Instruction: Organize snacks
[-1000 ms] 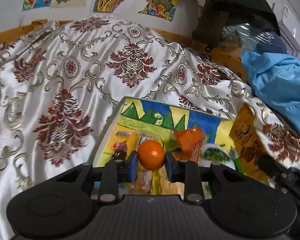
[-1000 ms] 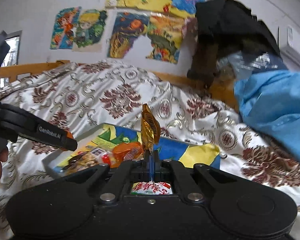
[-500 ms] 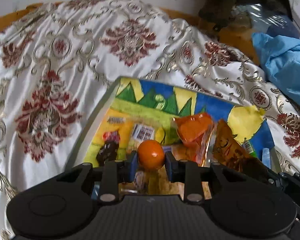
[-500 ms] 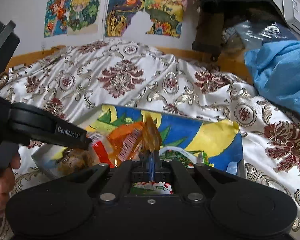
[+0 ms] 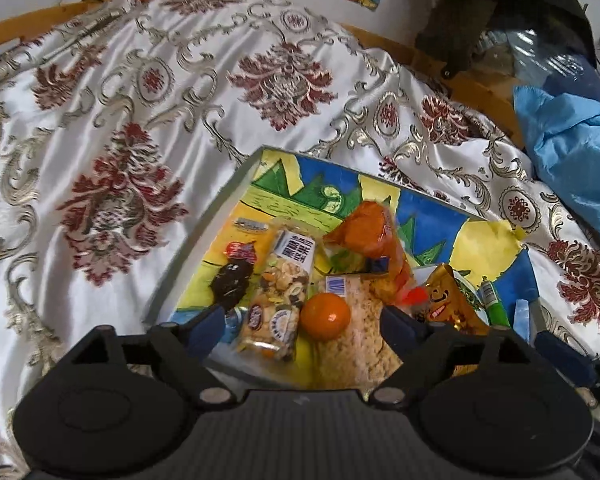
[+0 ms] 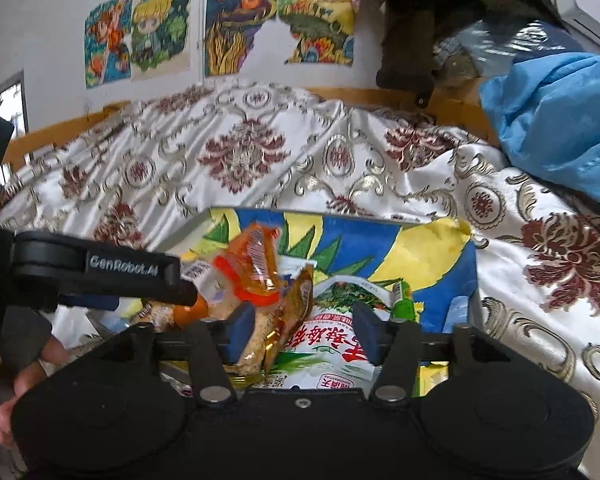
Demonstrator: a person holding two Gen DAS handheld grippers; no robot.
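Note:
A shallow box (image 5: pixel 242 184) with a painted lining lies on the bed and holds several snacks. My left gripper (image 5: pixel 302 326) is open; the orange (image 5: pixel 325 316) lies free between its fingers on a rice cracker pack (image 5: pixel 360 344), next to a nut mix pack (image 5: pixel 278 300). My right gripper (image 6: pixel 302 334) is open over the box (image 6: pixel 470 276); the brown-gold snack packet (image 6: pixel 294 312) lies loose between its fingers on a white and green bag (image 6: pixel 332 352). An orange packet (image 6: pixel 256 268) lies behind it. The packet also shows in the left wrist view (image 5: pixel 450 304).
The box sits on a white bedspread with red and gold patterns (image 5: pixel 140 120). A blue cloth (image 5: pixel 572 160) lies heaped at the right. A wooden bed frame (image 6: pixel 60 132) and a wall with paintings stand behind. The left gripper's arm (image 6: pixel 100 276) crosses the right wrist view.
Both grippers came down over the box and opened. The left one let go of the orange, the right one let go of the brown-gold packet; both now lie in the box.

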